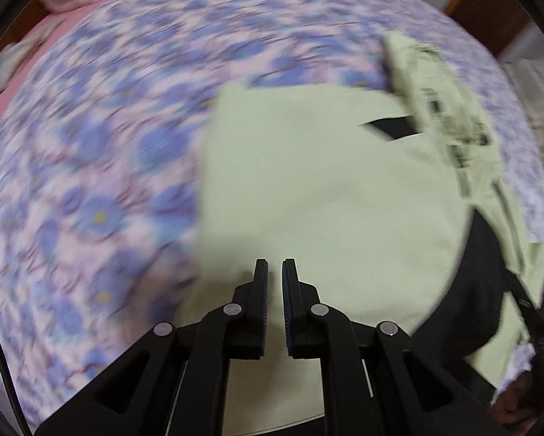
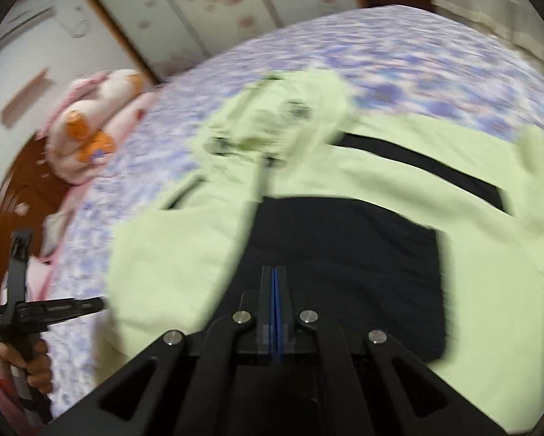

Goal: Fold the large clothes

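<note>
Bed with a purple-and-pink floral bedspread (image 1: 101, 167) fills both views; the pale green jacket with black panel and black stripes (image 1: 308, 189) lies spread on it, rumpled hood or collar end bunched at the far side, black panel (image 2: 344, 254) nearest you in the right wrist view. It looks only partly folded, edges still loose. For the next fold, pick a clear hem or sleeve edge, grab with both tools well apart, keep the cloth taut and lay it over flat so the black panel doesn't wrinkle under. Both views are blurred, so settle before you pinch. Pink-and-orange bundle of bedding (image 2: 90, 127) sits well apart near the headboard, ignore it. Your left gripper (image 1: 275, 272) hovers over the green cloth, jaws nearly together, slim gap, nothing between them. Your right gripper (image 2: 274, 283) is fully together above the black panel, holding nothing.
</note>
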